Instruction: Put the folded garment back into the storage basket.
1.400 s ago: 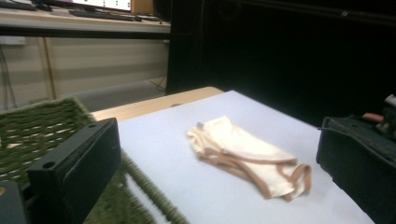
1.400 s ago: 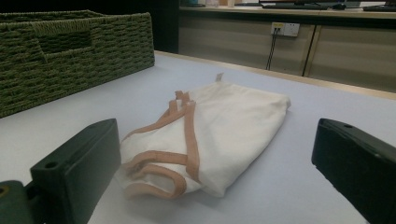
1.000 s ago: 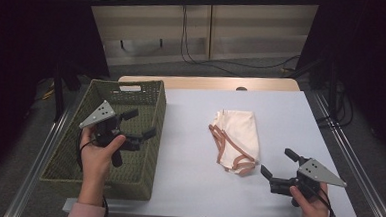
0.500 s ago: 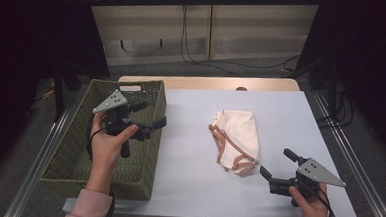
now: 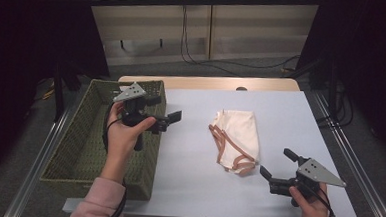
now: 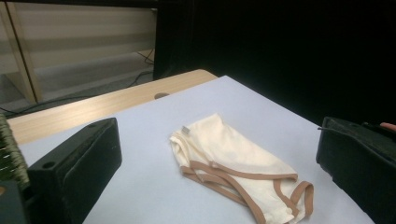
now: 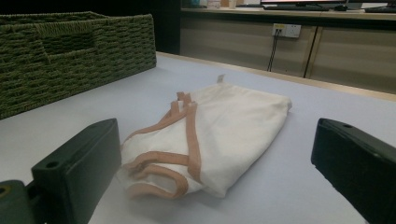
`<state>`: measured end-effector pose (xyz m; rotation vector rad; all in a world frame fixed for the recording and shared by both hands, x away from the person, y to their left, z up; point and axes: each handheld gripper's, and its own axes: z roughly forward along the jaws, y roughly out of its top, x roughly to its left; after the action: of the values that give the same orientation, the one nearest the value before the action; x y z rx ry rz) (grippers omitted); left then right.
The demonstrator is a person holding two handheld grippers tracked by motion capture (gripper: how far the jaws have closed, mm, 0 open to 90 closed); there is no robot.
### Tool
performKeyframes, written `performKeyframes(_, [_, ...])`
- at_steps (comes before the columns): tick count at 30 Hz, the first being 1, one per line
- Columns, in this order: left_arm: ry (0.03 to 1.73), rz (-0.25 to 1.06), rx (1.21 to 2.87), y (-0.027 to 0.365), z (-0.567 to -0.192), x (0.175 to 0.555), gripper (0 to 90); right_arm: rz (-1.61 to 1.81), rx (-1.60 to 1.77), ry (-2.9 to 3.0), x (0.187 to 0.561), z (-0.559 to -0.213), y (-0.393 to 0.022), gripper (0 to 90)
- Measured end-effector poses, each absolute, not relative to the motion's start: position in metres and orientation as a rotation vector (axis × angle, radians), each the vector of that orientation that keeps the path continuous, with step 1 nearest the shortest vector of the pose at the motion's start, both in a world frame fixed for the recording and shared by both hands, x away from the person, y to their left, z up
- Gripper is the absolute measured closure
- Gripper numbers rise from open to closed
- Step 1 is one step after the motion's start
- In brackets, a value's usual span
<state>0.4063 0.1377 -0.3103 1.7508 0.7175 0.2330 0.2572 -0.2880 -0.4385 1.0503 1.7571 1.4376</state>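
Left gripper (image 5: 168, 114): mine, jaws wide, empty, over the basket (image 5: 79, 147) at the table's left edge.
Right gripper (image 5: 277, 165): jaws wide, empty, near-right corner.
Cloth (image 5: 237, 138): mid-table, between them.

The folded garment (image 5: 238, 139) is laid out mid-table (image 5: 187, 178), with the basket (image 5: 84, 143) parked along the left edge. The left gripper (image 5: 168, 118) is held above the basket's right rim, the right gripper (image 5: 277, 168) low near the front right corner.
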Motion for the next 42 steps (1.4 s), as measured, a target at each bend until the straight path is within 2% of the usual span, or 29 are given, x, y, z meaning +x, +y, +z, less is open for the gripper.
performKeyframes(42, [0.713,0.158,1.838,0.051,-0.322,0.432,0.1,1.443,1.049,1.765,0.257,-0.438,-0.287,1.5])
